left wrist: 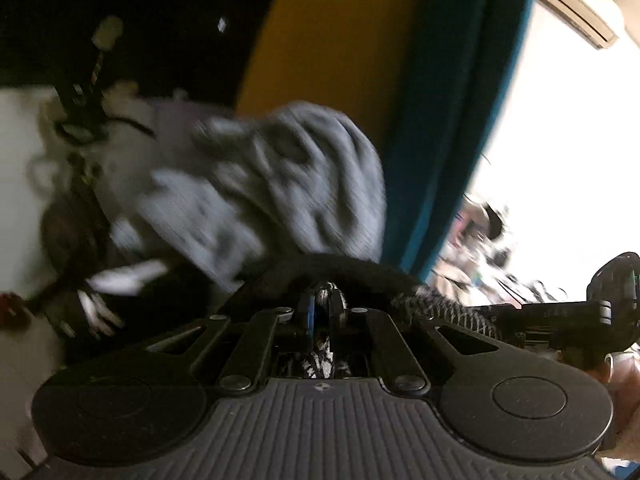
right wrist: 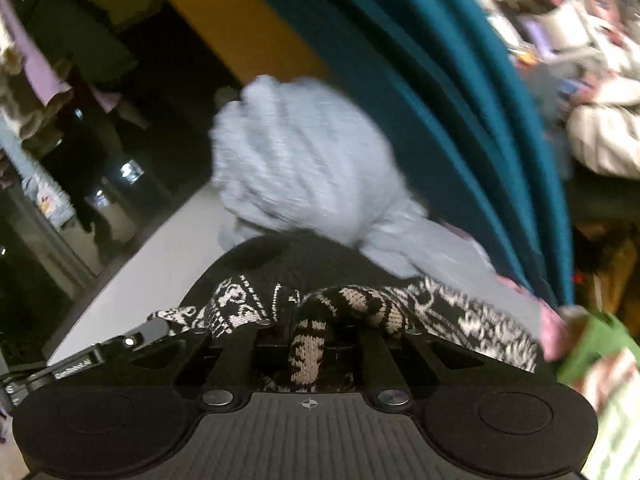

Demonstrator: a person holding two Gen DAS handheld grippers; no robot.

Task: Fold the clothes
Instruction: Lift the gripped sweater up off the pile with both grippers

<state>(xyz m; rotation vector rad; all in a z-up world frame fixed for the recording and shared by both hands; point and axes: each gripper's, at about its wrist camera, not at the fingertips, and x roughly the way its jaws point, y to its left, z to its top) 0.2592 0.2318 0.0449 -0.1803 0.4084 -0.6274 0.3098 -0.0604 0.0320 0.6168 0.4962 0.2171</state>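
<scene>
Teal curtain [left wrist: 448, 120] behind, both jaws pinching patterned knit [right wrist: 312, 344]; air conditioner [left wrist: 580, 4] left-only

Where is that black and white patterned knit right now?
The patterned knit is pinched in both grippers: bunched at the right gripper and the left gripper, just below the grey garment heaped behind it.

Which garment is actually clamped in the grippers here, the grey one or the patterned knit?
The black-and-cream patterned knit: it runs between both grippers' fingers, while the plain grey garment sits bunched beyond it, ungripped.
</scene>
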